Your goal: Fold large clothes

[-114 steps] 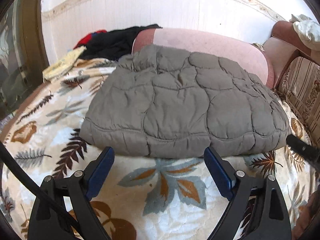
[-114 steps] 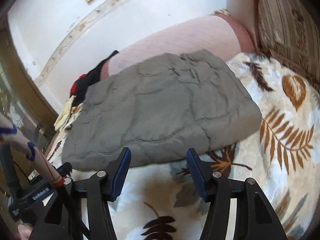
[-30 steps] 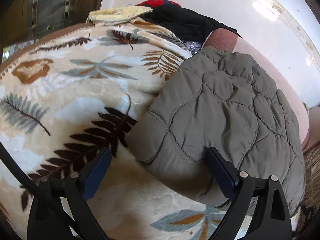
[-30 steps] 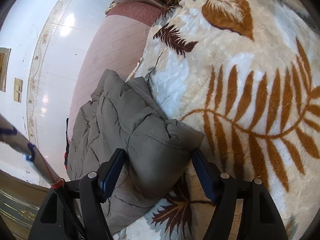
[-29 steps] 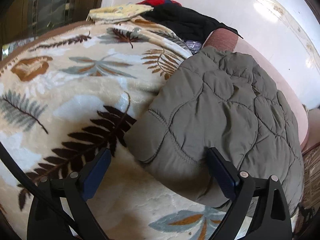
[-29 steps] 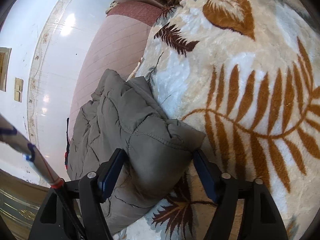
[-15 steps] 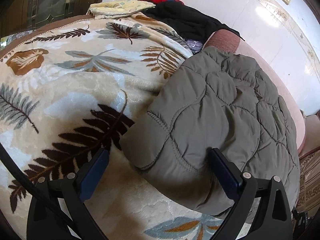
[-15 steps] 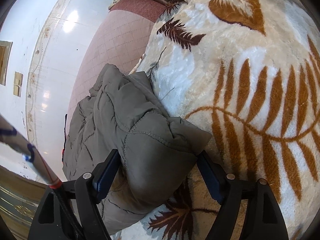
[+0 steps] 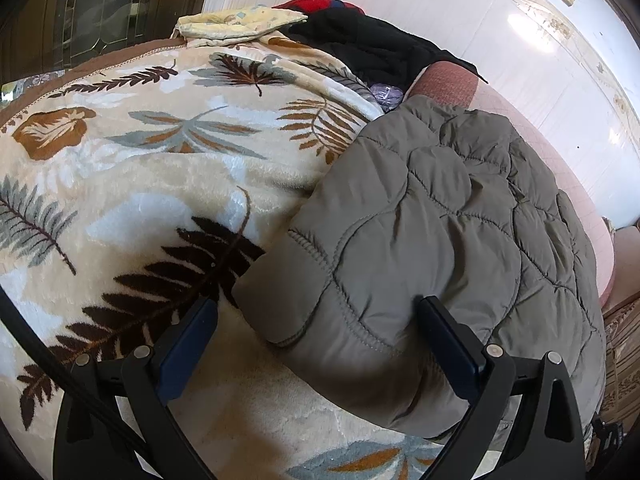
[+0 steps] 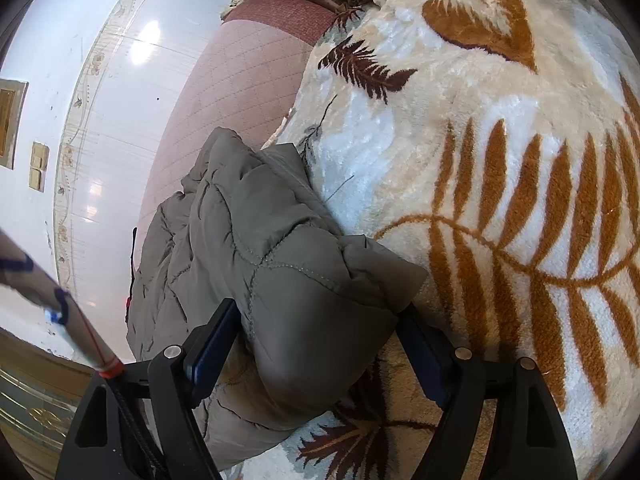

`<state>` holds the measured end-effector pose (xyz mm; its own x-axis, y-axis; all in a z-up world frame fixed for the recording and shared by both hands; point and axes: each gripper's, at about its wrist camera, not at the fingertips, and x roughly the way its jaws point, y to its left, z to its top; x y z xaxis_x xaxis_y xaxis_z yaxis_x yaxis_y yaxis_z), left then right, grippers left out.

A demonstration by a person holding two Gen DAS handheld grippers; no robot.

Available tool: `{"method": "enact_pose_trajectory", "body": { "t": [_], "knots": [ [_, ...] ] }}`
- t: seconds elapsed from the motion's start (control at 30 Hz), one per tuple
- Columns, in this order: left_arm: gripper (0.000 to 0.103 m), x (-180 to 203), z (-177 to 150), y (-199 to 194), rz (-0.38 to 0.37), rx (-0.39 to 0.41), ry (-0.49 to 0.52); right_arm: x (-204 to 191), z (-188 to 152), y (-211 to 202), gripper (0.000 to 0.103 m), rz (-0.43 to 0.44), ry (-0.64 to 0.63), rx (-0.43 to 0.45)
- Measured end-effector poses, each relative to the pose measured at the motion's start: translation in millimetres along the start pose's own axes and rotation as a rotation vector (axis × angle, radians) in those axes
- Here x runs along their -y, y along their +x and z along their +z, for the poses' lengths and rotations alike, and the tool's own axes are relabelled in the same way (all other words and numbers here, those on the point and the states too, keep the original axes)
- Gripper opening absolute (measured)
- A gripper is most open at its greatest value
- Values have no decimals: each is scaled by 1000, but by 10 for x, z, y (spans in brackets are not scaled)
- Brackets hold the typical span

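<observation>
Right wrist: tongs [image 10: 316,346] astride jacket [image 10: 280,264] corner.

Bright daylight is glaring off the glossy white wall [image 9: 532,24], the tongs are casting soft shadows on the blanket [image 10: 500,152], and fisheye distortion is bending and darkening both views' edges.

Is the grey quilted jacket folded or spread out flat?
Folded. The grey quilted jacket lies as a thick compact bundle on the leaf-print blanket, layers stacked at its near corners.
</observation>
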<state>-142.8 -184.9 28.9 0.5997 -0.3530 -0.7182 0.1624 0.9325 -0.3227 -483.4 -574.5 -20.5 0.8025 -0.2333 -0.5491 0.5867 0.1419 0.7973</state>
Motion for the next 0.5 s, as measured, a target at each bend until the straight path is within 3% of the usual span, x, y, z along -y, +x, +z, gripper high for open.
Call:
{"method": "enact_pose_trajectory", "body": {
  "t": [0.5],
  "knots": [
    [100, 45, -15, -47, 24, 24, 28, -41, -27, -15, 86, -1, -17, -2]
  ]
}}
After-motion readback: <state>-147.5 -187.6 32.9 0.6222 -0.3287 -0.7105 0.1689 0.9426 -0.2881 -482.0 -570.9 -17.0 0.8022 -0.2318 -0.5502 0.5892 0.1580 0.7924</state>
